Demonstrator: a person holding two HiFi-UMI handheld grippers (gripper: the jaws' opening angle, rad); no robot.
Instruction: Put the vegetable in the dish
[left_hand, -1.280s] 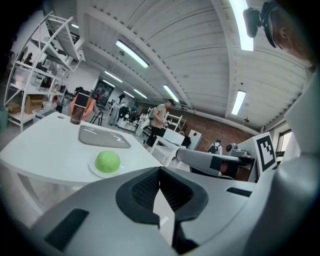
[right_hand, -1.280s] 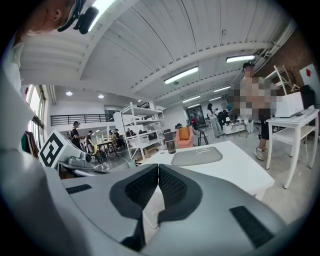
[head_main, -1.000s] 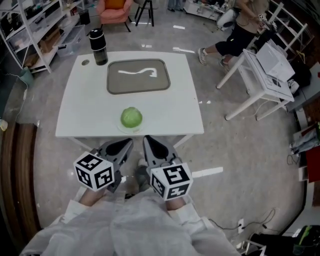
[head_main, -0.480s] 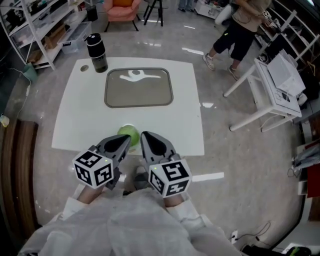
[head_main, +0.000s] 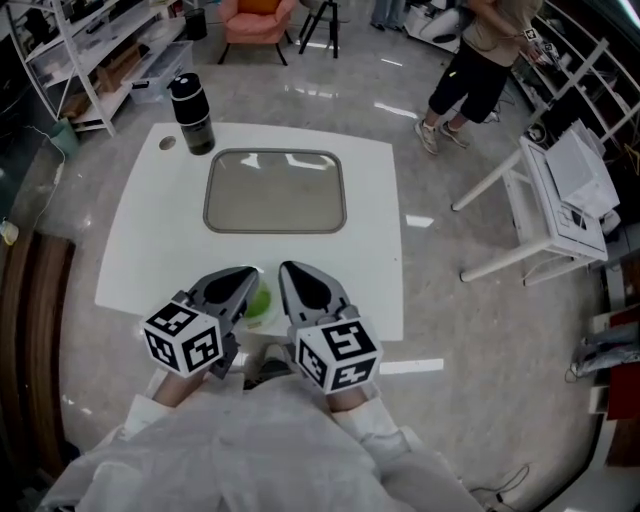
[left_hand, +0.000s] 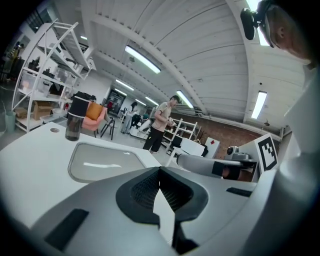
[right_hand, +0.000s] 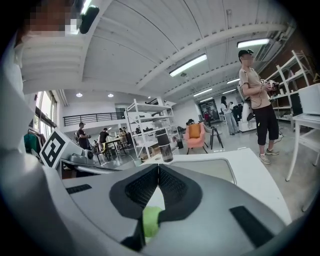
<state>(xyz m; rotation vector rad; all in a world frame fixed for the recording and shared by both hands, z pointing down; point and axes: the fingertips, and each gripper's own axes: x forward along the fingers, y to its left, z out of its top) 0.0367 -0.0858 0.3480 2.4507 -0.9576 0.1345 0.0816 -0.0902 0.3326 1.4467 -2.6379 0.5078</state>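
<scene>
Vegetable (head_main: 259, 303), round & green, sits on the white table (head_main: 150, 230) close to its near edge, at approx 6 o'clock from the dish (head_main: 275, 190), well apart from it. It's partly covered in the head view by the two grippers, showing only in the gap btwn them.

Left gripper (head_main: 251, 272) hangs over the near edge at the vegetable's 9 o'clock side. Its own view shows the jaw tips meeting w/ nothing caught btwn them.

Right gripper (head_main: 285, 268) is at the 3 o'clock side, just beside the other one. Its jaw tips are also together, not clamped on anything; a bit of green shows through the slot lower down behind the tips.

Dish is a shallow grey rectangle w/ rounded corners, nothing in it, mid-table. Dark bottle (head_main: 192, 113) stands upright at the dish's 11 o'clock, near the far left corner.

Off the table: a person (head_main: 480, 60) stands on the floor at approx 1 o'clock, and a white rack (head_main: 560, 190) is at 3 o'clock.
</scene>
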